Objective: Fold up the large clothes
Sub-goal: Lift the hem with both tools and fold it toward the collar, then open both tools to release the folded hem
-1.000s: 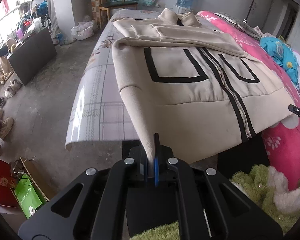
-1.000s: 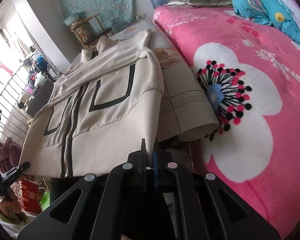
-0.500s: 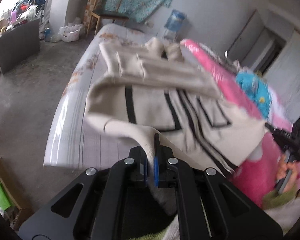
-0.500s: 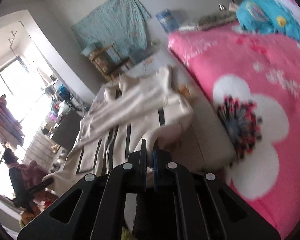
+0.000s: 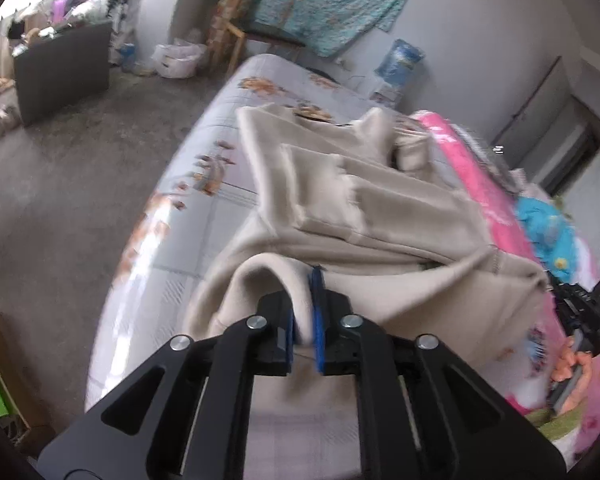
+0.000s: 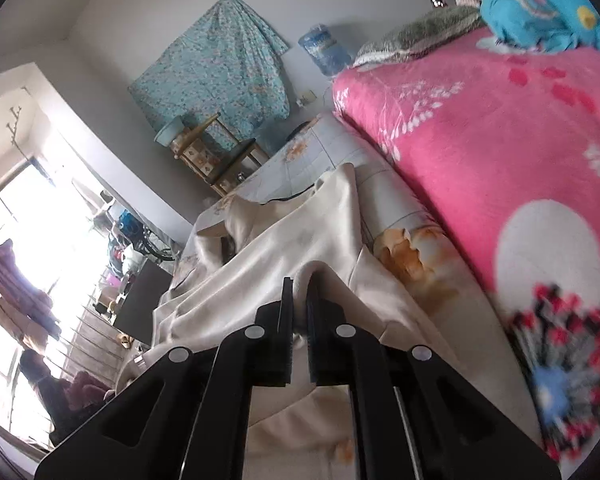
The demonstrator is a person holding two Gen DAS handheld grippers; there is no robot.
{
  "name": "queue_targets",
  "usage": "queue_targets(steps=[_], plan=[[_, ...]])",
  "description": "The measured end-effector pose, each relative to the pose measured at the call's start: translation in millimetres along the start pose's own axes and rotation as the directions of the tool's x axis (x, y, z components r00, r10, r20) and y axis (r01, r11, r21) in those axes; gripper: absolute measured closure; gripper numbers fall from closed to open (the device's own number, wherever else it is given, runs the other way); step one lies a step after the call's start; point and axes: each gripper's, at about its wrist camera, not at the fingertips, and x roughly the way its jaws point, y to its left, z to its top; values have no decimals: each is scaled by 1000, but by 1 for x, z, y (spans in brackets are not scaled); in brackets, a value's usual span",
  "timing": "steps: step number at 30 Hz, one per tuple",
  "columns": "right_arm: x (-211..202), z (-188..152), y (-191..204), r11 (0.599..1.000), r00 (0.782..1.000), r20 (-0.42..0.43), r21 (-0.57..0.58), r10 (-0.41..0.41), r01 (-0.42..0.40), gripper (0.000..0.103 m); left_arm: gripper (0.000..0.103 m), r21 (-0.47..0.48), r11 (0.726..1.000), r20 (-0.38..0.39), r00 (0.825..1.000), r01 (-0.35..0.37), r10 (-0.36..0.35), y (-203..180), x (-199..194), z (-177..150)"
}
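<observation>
My left tongs (image 5: 303, 312) and right tongs (image 6: 299, 312) are opening, cream jacket (image 5: 380, 216) hem still between them, above the bed (image 5: 204, 208).

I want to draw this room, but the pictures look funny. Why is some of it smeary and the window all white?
Left wrist view: the beige jacket and pink blanket are smeared by motion blur, and the edges bend from the fisheye lens. Right wrist view: the window is washed out by glare, and the blanket's flower is blurred.

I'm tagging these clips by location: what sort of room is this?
Most likely a lived-in bedroom: a bed with a pink floral blanket, a wooden chair by the wall, and a water jug.
</observation>
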Motion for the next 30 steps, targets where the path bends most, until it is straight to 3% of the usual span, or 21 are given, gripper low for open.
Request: queue_targets(steps=[2,3,4,6,9,13,16,21,25,29,30], plan=[[21,-2,-8,999,998,-26,8,-51,51,79,81,5,997,-21,997,-76,77,4,17,-2],[26,-4,-12,997,997,-35,10,-73,74,64,71,-3,994,-18,994,-110,110,6,20,-3],[27,-7,-15,995,994,-38,7,-101,101,59,66,-10,993,-6,993,-117,117,8,20,-5],[18,-9,-13,995,995,-26,-29,-96,96,57,62,-16,994,23,994,-105,105,10,11,-6],[0,-14,-5,985,994,-25,-138,-107,102,37,51,19,991,37,991,-132,131,11,-4,-12],[-12,-24,-6,951,978,-48,-248,-204,186,35,42,68,984,-7,986,-167,168,14,-11,-29],[-17,-29,-17,933,960,-43,-251,-278,259,35,42,83,974,-43,976,-209,213,16,-12,-44],[-25,-27,-31,954,970,-49,-198,-239,225,35,42,19,983,7,983,-182,182,25,-38,-50],[-1,-33,-30,938,958,-111,-259,-265,230,35,43,22,977,-38,976,-212,213,26,-20,-48],[5,-35,-17,910,943,-104,-314,-316,270,35,61,97,948,-28,951,-304,308,14,-3,-51],[6,-35,-15,910,943,-109,-316,-314,267,36,72,122,945,-27,951,-304,309,8,-1,-53]])
